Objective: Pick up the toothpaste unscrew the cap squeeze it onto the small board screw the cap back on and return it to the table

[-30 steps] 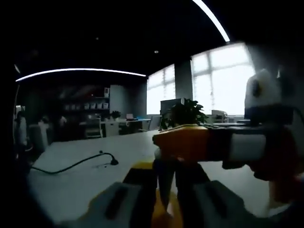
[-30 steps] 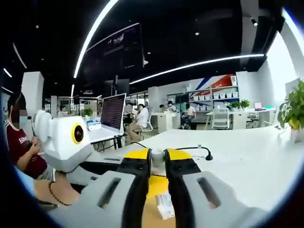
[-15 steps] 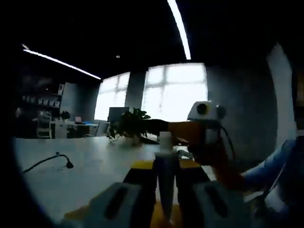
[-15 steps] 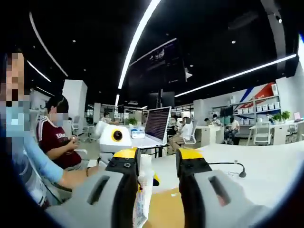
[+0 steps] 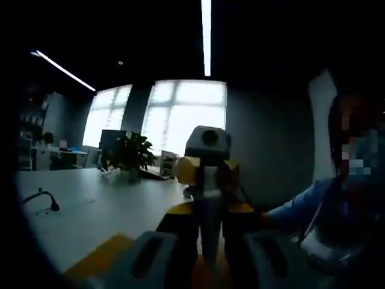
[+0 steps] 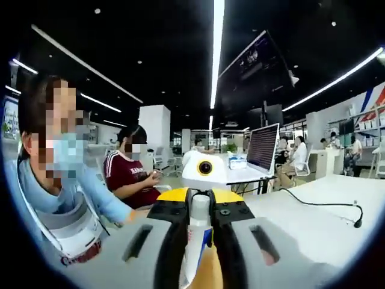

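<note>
the toothpaste (image 6: pixel 195 241) was up in the air, off the white surface (image 6: pixel 313 223), with both tools on it. in the left gripper view the left gripper (image 5: pixel 210 212) had its fingers (image 5: pixel 175 220) pressed tight on the tube, and the tube stood up between them with its white top end (image 5: pixel 210 179) poking out. the right gripper (image 5: pixel 207 171) faced it from the other side and sat right at that top end.

in the right gripper view the right gripper's fingers (image 6: pixel 171 212) were closed close around the white neck of the tube (image 6: pixel 200 208), and the printed body ran down between them. i think one tool held the body so it would not spin, while the other was at the top to turn the cap. i could not tell if the cap was on or off.

something yellow-brown (image 5: pixel 96 262) lay low on the surface, maybe the small board, but it was too blurry to be sure. a plant (image 5: pixel 127 153) stood far back, and a person in a blue top (image 6: pixel 66 180) sat close by.
</note>
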